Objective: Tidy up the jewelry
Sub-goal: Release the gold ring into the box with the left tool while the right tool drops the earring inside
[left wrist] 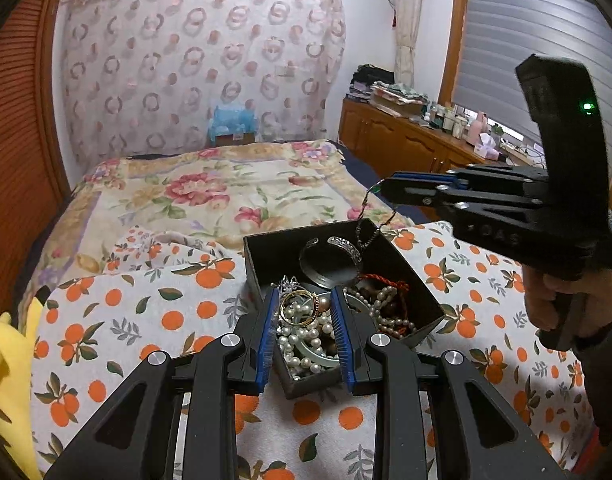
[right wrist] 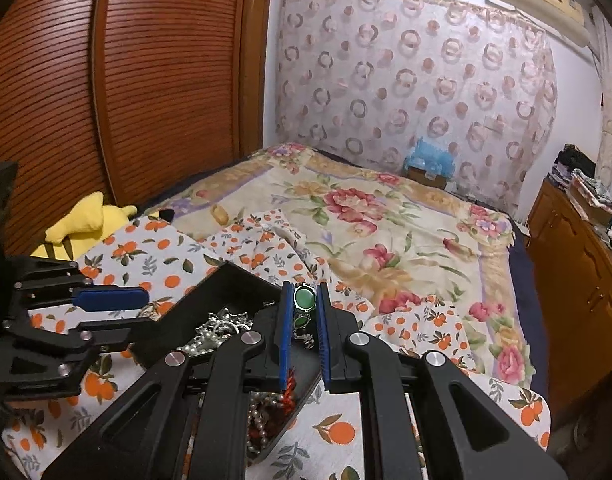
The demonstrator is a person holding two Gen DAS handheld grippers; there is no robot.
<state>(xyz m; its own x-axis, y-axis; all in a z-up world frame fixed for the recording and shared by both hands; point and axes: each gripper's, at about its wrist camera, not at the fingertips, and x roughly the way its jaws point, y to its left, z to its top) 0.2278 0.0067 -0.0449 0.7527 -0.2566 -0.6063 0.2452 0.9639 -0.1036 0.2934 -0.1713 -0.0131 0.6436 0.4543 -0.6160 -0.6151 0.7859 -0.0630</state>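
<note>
A black jewelry box (left wrist: 266, 252) (right wrist: 230, 280) sits on the orange-print cloth, filled with pearl strands (left wrist: 306, 336), a silver bangle (left wrist: 344, 245) and a red cord (left wrist: 381, 280). My left gripper (left wrist: 304, 294) (right wrist: 146, 312) hangs over the box's near corner. Its jaws are narrowed on a pair of gold rings (left wrist: 300, 307) standing between the fingertips. My right gripper (right wrist: 304, 300) (left wrist: 381, 191) is above the box's far side, shut on a green-stone bracelet (right wrist: 304, 298). The bracelet's chain (left wrist: 363, 220) dangles down toward the box.
The orange-print cloth (left wrist: 146, 320) covers the near end of a bed with a floral blanket (left wrist: 226, 192). A yellow plush (right wrist: 86, 216) lies at the left by a wooden wardrobe (right wrist: 166, 80). A cluttered wooden cabinet (left wrist: 405, 140) stands at the right. A hand (left wrist: 553, 300) holds the right gripper.
</note>
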